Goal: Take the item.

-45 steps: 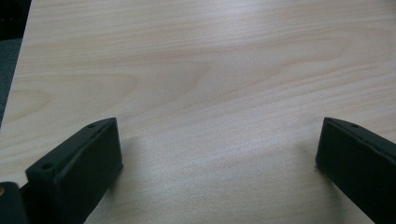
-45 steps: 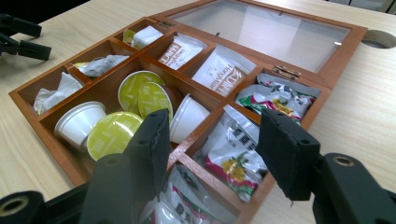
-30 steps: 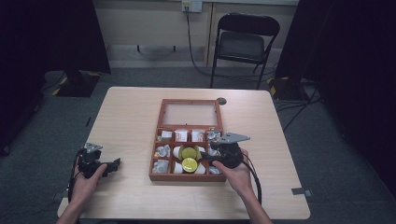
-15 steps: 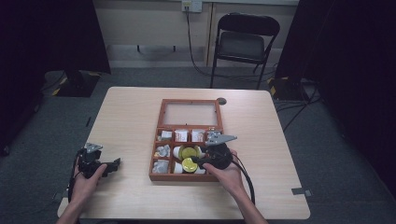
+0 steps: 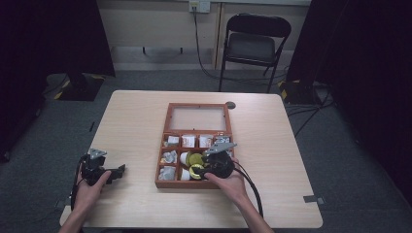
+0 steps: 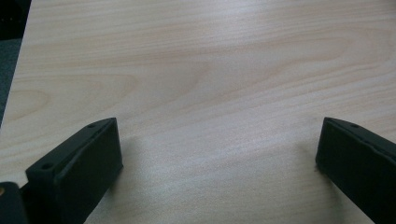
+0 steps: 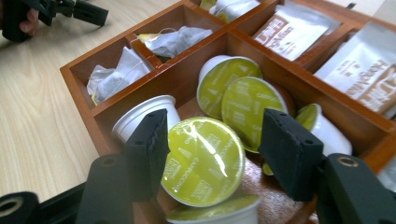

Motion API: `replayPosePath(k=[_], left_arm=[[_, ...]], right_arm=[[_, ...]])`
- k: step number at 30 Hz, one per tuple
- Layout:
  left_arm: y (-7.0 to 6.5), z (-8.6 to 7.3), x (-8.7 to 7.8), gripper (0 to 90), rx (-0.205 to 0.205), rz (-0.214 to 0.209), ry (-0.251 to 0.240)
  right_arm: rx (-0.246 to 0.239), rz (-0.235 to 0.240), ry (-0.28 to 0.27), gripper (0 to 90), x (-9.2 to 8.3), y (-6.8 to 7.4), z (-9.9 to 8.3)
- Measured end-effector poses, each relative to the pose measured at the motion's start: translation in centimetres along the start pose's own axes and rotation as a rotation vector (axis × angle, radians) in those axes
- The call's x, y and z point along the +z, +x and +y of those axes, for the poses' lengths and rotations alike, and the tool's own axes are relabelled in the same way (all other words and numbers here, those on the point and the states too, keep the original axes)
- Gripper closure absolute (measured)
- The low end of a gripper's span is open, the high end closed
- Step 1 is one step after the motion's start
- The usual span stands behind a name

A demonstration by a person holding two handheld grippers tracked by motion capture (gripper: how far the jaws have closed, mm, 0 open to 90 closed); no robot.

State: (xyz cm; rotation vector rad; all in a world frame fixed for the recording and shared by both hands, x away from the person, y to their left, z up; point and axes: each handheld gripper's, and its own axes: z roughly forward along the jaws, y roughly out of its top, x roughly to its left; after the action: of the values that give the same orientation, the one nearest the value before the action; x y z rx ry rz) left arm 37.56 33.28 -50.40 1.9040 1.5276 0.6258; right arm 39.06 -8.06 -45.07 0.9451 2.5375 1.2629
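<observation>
A wooden compartment box [image 5: 166, 121] lies open at the table's middle. Its middle front compartment [image 7: 187, 81] holds several green-lidded white capsules. My right gripper [image 7: 217, 140] is open inside that compartment. Its jaws straddle one tilted green-lidded capsule [image 7: 203, 161]: the left jaw touches the capsule's edge and the right jaw stands apart from it. In the high view the right gripper [image 5: 201, 167] points left over the box's front row. My left gripper [image 5: 119, 171] rests near the table's front left corner. The left gripper [image 6: 217, 144] is open over bare wood with nothing between its jaws.
Tea bags [image 7: 173, 39] fill the box's left compartments and paper sachets [image 7: 289, 30] the back row. The box's glass-paned lid [image 5: 198, 118] lies flat behind it. A folding chair [image 5: 255, 46] stands beyond the table's far edge. A small dark disc [image 5: 230, 105] sits by the lid.
My right gripper has moved left and down into the box's capsule compartment, with its jaws now around a capsule. The left gripper has stayed in place.
</observation>
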Motion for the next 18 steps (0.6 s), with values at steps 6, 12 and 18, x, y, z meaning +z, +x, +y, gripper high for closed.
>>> replayPosePath(k=[6, 12, 18], left_arm=[[0.00, 0.00, 0.00, 0.0, 0.000, 0.000, 0.000], [0.00, 0.00, 0.00, 0.0, 0.000, 0.000, 0.000], [0.00, 0.00, 0.00, 0.0, 0.000, 0.000, 0.000]], right_arm=[[-0.001, 0.005, 0.013, 35.8, 0.40, 0.20, -0.13], [-0.012, -0.005, 0.025, 31.0, 0.63, 0.45, -0.21], [-0.015, -0.006, 0.054, 30.8, 0.93, 0.62, -0.24]])
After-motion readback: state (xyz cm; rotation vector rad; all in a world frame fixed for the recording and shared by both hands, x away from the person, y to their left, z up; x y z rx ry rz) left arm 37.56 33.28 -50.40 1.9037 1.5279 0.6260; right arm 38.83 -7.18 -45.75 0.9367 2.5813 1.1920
